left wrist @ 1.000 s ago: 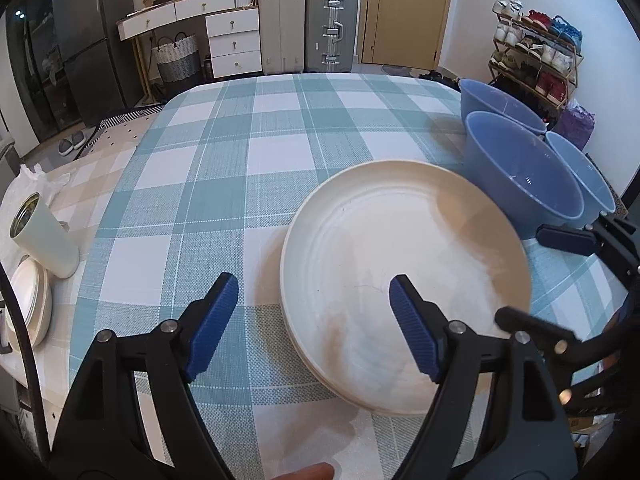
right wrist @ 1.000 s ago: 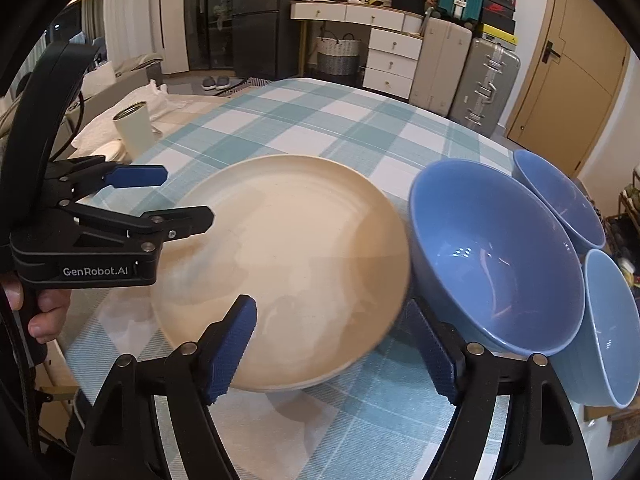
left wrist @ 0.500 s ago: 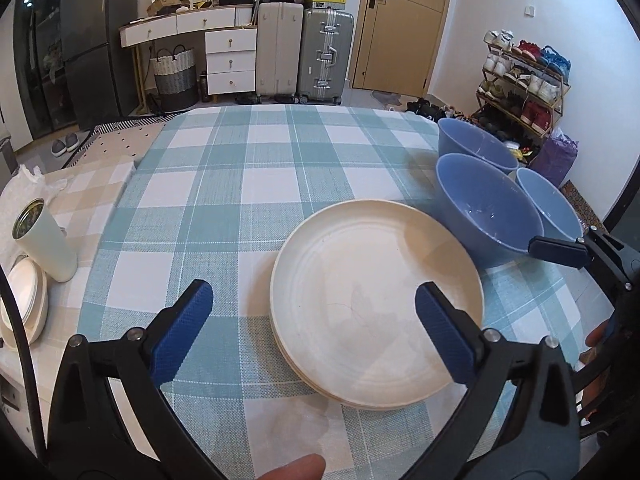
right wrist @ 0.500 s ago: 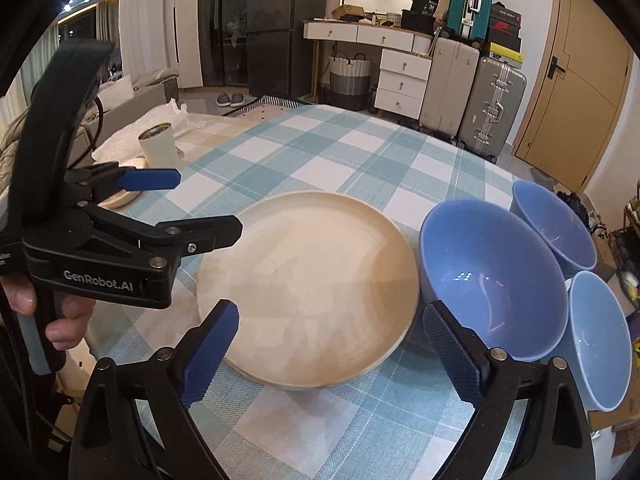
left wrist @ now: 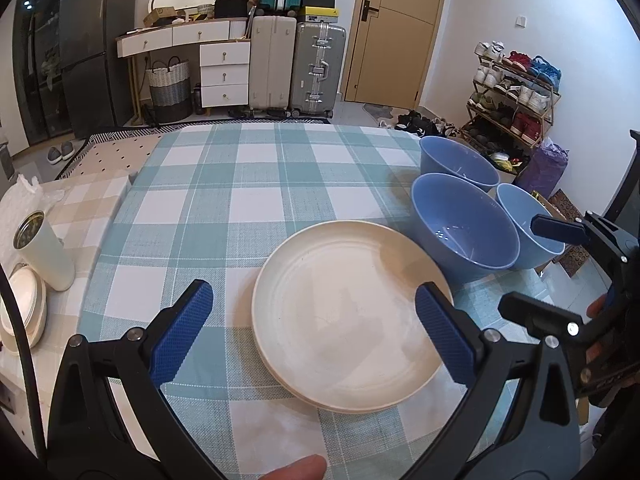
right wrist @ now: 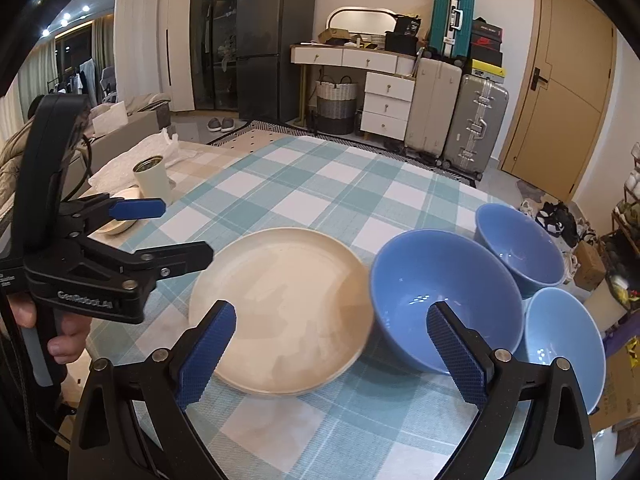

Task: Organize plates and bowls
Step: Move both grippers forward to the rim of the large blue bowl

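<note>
Left wrist view: my left gripper [left wrist: 316, 334] is spread wide, nothing between the pads, hanging above the cream plate stack [left wrist: 352, 312]. A second ago the jaws were narrower and low over the plate; now I've let go and backed up and away, so the plate looks smaller. It sits flat on the checked tablecloth [left wrist: 240, 200], at least one more plate rim showing under it. Three blue bowls [left wrist: 464, 226] stand just beside it to the right, not nested. White tumbler [left wrist: 44, 254] and small white dishes [left wrist: 22, 312] sit at the left edge.

Right wrist view: my right gripper [right wrist: 332, 354] is also spread and empty, likewise widened and pulled up off the near rim. The big bowl [right wrist: 444, 296] is touching or nearly touching the plate.

Judgement: plate stacking looks done; bowls are next, probably nesting.
</note>
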`<state>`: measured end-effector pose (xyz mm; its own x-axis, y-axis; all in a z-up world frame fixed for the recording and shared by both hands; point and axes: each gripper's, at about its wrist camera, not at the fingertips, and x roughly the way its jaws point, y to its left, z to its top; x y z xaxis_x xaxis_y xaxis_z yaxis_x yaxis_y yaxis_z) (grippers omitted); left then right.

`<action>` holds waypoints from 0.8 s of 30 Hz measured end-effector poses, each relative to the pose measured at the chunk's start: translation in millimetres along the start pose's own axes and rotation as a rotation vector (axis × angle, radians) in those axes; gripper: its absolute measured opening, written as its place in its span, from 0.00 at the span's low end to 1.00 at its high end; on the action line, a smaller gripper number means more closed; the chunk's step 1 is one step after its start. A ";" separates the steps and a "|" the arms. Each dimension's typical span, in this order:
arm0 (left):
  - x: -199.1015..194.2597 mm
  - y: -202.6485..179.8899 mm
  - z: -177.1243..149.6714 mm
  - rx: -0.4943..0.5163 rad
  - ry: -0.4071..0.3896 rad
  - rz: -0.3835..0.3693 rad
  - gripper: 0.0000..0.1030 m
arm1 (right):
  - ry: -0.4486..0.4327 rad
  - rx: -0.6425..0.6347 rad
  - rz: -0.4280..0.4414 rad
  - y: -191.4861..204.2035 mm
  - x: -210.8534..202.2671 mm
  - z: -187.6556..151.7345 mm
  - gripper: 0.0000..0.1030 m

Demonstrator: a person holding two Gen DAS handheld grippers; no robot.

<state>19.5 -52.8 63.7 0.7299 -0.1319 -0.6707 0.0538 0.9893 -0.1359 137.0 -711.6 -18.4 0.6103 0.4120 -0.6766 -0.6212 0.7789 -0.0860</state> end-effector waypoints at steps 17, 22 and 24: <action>2.6 -54.8 31.5 0.074 -0.013 -0.011 0.98 | -0.057 0.050 -0.073 -61.3 -29.8 13.4 0.96; 12.1 -71.4 45.8 0.100 -0.015 -0.006 0.98 | -0.072 0.065 -0.089 -80.1 -37.5 16.0 0.98; 15.0 -76.4 49.9 0.103 -0.014 -0.009 0.98 | -0.074 0.068 -0.095 -86.7 -38.5 16.9 0.98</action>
<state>60.3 -127.2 100.3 0.7383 -0.1403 -0.6597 0.1291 0.9894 -0.0659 175.7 -787.0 27.5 0.7011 0.3661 -0.6119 -0.5251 0.8457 -0.0956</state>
